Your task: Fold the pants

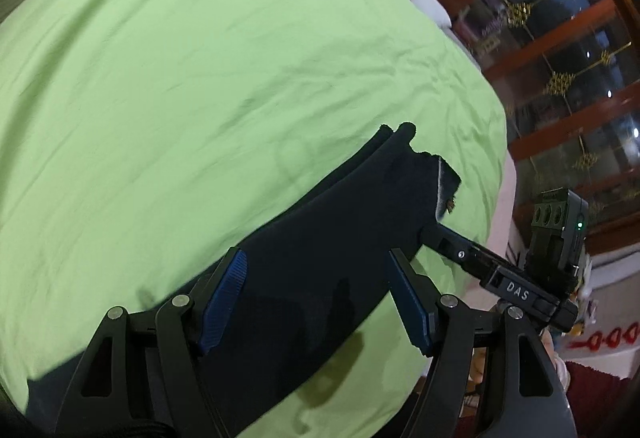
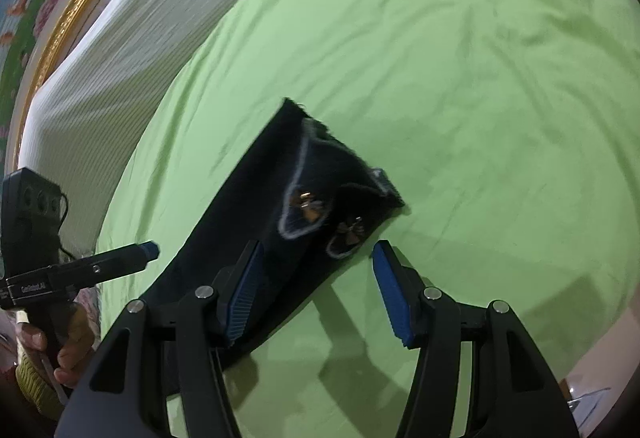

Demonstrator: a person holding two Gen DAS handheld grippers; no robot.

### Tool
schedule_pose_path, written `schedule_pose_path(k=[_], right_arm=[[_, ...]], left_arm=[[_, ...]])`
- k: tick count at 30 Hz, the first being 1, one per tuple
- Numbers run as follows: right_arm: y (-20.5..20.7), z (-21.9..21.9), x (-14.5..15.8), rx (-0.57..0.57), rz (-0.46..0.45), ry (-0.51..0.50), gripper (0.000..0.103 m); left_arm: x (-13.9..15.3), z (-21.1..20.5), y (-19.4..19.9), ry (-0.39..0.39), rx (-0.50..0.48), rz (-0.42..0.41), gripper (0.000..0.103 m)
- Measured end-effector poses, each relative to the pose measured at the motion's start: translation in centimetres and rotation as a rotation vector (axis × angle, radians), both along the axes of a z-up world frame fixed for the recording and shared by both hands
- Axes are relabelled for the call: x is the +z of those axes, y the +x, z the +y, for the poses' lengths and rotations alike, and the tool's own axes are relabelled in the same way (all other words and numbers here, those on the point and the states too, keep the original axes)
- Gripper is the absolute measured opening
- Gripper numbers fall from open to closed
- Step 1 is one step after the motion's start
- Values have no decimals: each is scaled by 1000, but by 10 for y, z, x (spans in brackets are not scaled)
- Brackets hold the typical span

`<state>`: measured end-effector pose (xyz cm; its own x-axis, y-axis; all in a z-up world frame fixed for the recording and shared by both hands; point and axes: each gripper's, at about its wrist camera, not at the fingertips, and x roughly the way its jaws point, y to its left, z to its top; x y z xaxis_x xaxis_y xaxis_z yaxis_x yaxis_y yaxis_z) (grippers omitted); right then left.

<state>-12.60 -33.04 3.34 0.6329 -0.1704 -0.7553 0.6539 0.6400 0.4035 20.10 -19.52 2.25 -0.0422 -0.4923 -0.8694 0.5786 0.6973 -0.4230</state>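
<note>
The dark navy pants (image 2: 288, 222) lie as a long narrow strip on the bed's green sheet (image 2: 460, 78), their frayed end with pale-stitched pockets and small metal trims pointing away from both cameras. The left hand-held gripper (image 1: 316, 298) hangs spread above the strip, its blue pads (image 1: 224, 298) on either side of the cloth. The right hand-held gripper (image 2: 316, 292) is also spread, one pad over the pants' edge and the other over bare sheet.
</note>
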Motion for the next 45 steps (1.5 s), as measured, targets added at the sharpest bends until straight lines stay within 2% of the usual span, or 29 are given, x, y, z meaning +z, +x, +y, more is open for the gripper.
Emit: schedule_pose_path(k=[6,7,9,16,19,21,24,29,31,36,45], right_arm=[[-1,-16,-9,-32,-104,82,56],[-4,-19,-11,-47,-108,91,41],[-7,-24,-15,-59,-108,113,19],[-18,-32,-19,-24,-170,170,15],[-20,-32,-23,-31,-180,205,18],[-24,-31,-23,-22,-177,200,21],[-22,-32,-22,-5,-179,202,27],[-18,-23,-23,34,-168,166,26],[-14,-20,-17,56,-164,143,15],[-11,-6,9,143,-197,81,13],[12,48,46,383,-247,38,13]], left_arm=[[-24,-40,18,14,-50,65,72],[-29,-49,21,16,-59,76,72],[-35,-62,26,10,-77,102,72],[-55,-112,35,9,-166,136,69],[-59,-125,36,10,-203,145,58],[-60,-134,36,2,-233,150,39],[-57,-141,32,-17,-278,153,24],[-51,-135,32,-48,-280,150,17],[-44,-129,33,-74,-265,153,15],[-18,-106,32,-143,-235,141,14],[37,-24,23,-267,-135,86,13]])
